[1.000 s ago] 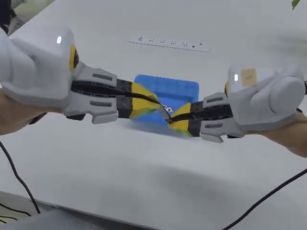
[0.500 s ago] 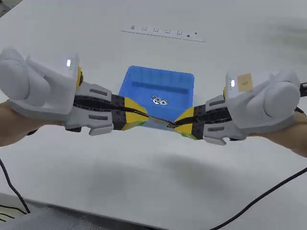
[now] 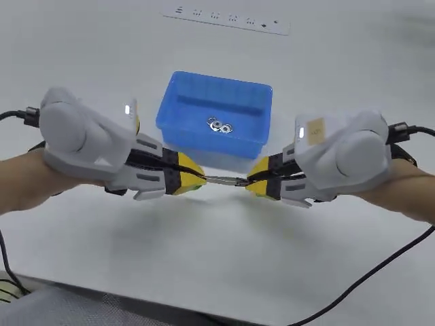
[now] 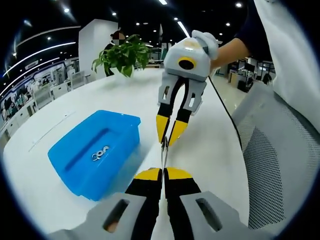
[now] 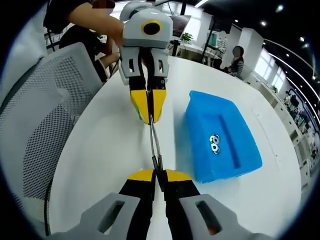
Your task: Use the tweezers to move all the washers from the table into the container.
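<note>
**Both grippers clamped on the tweezers; washers lying in the container**

The left gripper [image 3: 197,180] is seen with its yellow-tipped jaws pressed together on one end of the tweezers [image 3: 224,180]. The right gripper [image 3: 253,183] is closed in the same way on the other end. The tweezers are thus held level between the two, just above the table [image 3: 204,251]. They are recorded as a slim, bright metal pair with two thin blades. In the right gripper view the blades [image 5: 155,145] are seen running straight from one set of jaws to the other.

The container [image 3: 178,102] is found just beyond the tweezers, apart from both grippers. It is a rectangular tub of translucent blue plastic with rounded corners and a raised rim. A small cluster of washers [image 3: 219,125] is noted near the middle of its floor. These are flat, shiny metal rings that touch one another; their exact number cannot be told.

The table is smooth, white and matt. A long white power strip [image 3: 228,19] lies flat at its far edge, well apart from the container. A black cable [image 3: 367,278] is seen trailing from the right gripper across the near corner. A grey mesh chair [image 5: 35,110] and a leafy plant [image 4: 122,56] are noted beyond the table.
</note>
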A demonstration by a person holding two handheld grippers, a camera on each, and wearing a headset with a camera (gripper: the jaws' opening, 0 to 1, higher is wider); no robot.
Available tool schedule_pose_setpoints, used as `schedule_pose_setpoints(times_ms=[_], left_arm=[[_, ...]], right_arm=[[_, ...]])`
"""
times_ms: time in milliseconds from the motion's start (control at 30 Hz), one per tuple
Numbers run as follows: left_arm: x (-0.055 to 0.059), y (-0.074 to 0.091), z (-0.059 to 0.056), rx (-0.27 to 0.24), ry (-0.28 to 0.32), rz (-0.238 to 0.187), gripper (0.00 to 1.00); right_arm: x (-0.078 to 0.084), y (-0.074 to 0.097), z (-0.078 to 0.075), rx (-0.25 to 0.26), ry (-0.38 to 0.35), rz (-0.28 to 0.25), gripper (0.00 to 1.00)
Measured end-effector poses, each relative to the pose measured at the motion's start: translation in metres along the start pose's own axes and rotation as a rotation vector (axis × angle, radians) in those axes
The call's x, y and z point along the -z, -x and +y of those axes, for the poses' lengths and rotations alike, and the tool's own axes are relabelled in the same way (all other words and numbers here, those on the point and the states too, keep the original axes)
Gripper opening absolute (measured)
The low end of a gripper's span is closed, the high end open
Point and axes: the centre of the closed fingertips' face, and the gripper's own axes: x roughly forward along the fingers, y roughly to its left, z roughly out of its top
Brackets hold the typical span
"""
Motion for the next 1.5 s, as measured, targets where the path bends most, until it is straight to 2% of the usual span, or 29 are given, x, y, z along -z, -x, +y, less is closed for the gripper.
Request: schedule_pose_setpoints(times_ms=[67,267,333,367,467,567,633,700,733,767,867,933,1000,1133,1167,1200,1233,1267,1333,1400,1500], left_arm=[[0.005,-0.003,0.001,0.002,0.000,0.020,0.06],[0.023,-0.011,0.001,0.004,-0.039,0.115,0.06],[0.031,-0.011,0.003,-0.005,-0.075,0.172,0.06],[0.028,-0.023,0.004,-0.007,-0.053,0.134,0.06],[0.032,-0.033,0.006,-0.010,-0.048,0.142,0.06],[0.035,-0.038,0.011,-0.040,-0.034,0.150,0.08],[0.037,-0.033,0.012,-0.050,-0.022,0.155,0.09],[0.039,-0.031,0.012,-0.059,-0.019,0.166,0.17],[0.040,-0.024,0.011,-0.062,-0.017,0.173,0.19],[0.042,-0.023,0.012,-0.070,-0.020,0.176,0.20],[0.042,-0.006,0.015,-0.128,0.002,0.178,0.23],[0.037,0.003,0.018,-0.172,0.022,0.159,0.24],[0.029,0.014,0.020,-0.219,0.050,0.114,0.26],[0.002,0.040,0.023,-0.303,0.114,-0.019,0.32],[-0.004,0.046,0.022,-0.316,0.124,-0.047,0.35],[-0.017,0.054,0.020,-0.332,0.128,-0.094,0.40],[-0.022,0.059,0.019,-0.344,0.129,-0.117,0.48],[-0.034,0.067,0.017,-0.362,0.128,-0.148,0.55],[-0.044,0.079,0.012,-0.383,0.122,-0.160,0.67],[-0.053,0.089,0.008,-0.414,0.092,-0.162,0.75],[-0.061,0.099,0.003,-0.434,0.073,-0.159,0.84]], right_arm=[[0.002,-0.002,0.000,0.002,-0.003,0.014,0.07],[0.009,-0.012,0.003,0.003,-0.011,0.063,0.07],[0.009,-0.012,0.002,0.011,-0.033,0.068,0.08],[0.008,-0.011,0.000,0.021,-0.040,0.070,0.08],[0.009,-0.012,0.000,0.022,-0.058,0.070,0.08],[0.009,-0.012,0.001,0.024,-0.061,0.068,0.10],[0.010,-0.011,0.002,0.032,-0.067,0.069,0.11],[0.012,-0.008,0.000,0.051,-0.082,0.073,0.12],[0.013,-0.006,0.000,0.057,-0.091,0.067,0.12],[0.012,-0.003,-0.001,0.063,-0.108,0.055,0.12],[0.008,0.009,-0.004,0.106,-0.193,-0.005,0.15],[0.008,0.019,-0.005,0.137,-0.233,-0.036,0.17],[0.010,0.032,-0.005,0.166,-0.260,-0.059,0.20],[0.005,0.060,-0.005,0.238,-0.296,-0.122,0.23],[0.000,0.071,-0.005,0.264,-0.313,-0.157,0.24],[-0.004,0.079,-0.005,0.282,-0.323,-0.179,0.26],[-0.009,0.089,-0.005,0.306,-0.330,-0.207,0.26],[-0.013,0.096,-0.006,0.324,-0.338,-0.229,0.27],[-0.023,0.112,-0.006,0.358,-0.365,-0.292,0.30],[-0.031,0.124,-0.003,0.384,-0.360,-0.332,0.31],[-0.037,0.134,0.003,0.402,-0.344,-0.338,0.35]])
